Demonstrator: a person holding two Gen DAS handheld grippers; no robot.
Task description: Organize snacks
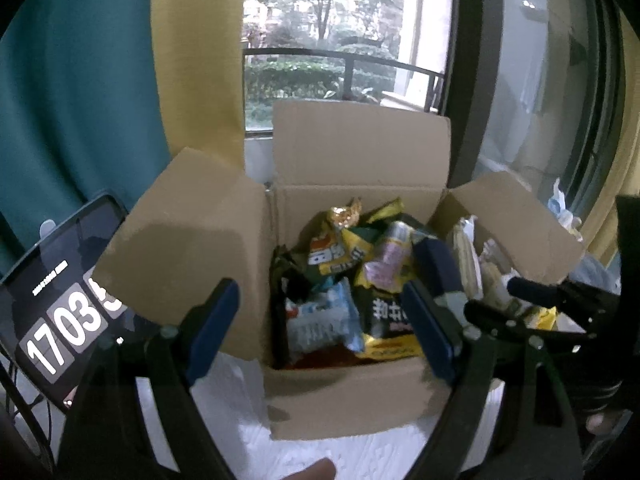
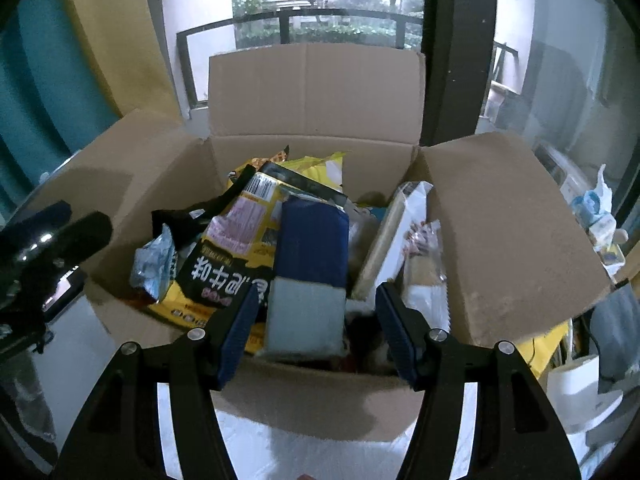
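Left gripper [image 1: 320,320] is spread wide with nothing between the blue pads, just hovering over the near edge of the cardboard box [image 1: 344,396]. Right gripper [image 2: 316,336] is parted too, not as wide, and its pads aren't pressing on anything. The dark blue and grey packet [image 2: 310,276] sits in the gap between its fingers, clear of both pads as far as I can see (the frame is a bit blurry there, so take that with some salt).

The box is open, all four flaps folded out, and it's stuffed with snacks. From the right wrist view: a black and yellow bag [image 2: 224,264] with big white characters lies on the left half, a small light blue wrapper [image 2: 154,264] is tucked beside it toward the left wall, and more yellow packs are piled toward the back. On the right side a tall pale packet [image 2: 394,236] stands upright against a clear crinkly bag [image 2: 424,264].

In the left wrist view the same black and yellow bag [image 1: 390,316] sits just inside the right finger, with the light blue wrapper [image 1: 320,316] right in the gap, lower down in the box. A tablet [image 1: 60,296] showing a flip clock leans off to the left of the box.
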